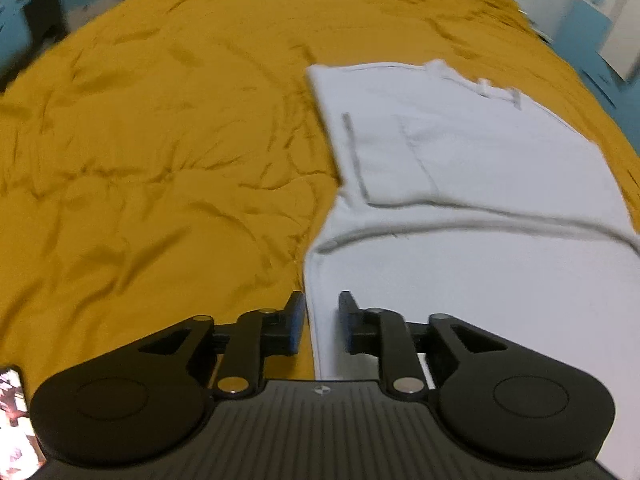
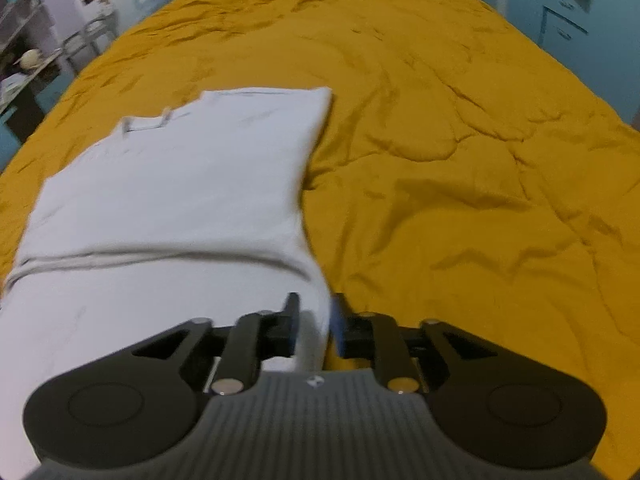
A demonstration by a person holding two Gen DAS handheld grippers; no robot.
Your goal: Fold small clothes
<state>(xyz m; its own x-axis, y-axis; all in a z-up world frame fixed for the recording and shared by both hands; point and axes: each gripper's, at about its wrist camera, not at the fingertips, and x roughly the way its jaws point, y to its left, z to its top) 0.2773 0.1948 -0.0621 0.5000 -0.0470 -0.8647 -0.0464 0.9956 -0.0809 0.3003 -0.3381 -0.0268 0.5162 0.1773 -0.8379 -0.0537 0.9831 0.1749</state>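
Left wrist view had the left gripper point(image 1: 321, 320) straddling the near left edge of the white shirt point(image 1: 460, 168), fingers a little apart with cloth running between the blue pads point(image 1: 295, 322); whether they pinched it or merely flanked it, I could not tell. The shirt lay on the mustard quilt point(image 1: 160, 140), its near part raised toward the camera and cut off at the right and bottom of the frame. Motion blur smeared its seams and collar. Beyond the shirt's far end, the room was too blurred to read.

Over in the right wrist view, the right gripper point(image 2: 314, 322) sat at the shirt's point(image 2: 192, 184) near right edge, fingers slightly apart, a rolled fold of cloth between them; grip uncertain there too. The gripper body hid the cloth beneath it. The quilt point(image 2: 460, 160) stretched away from the shirt, wrinkled.
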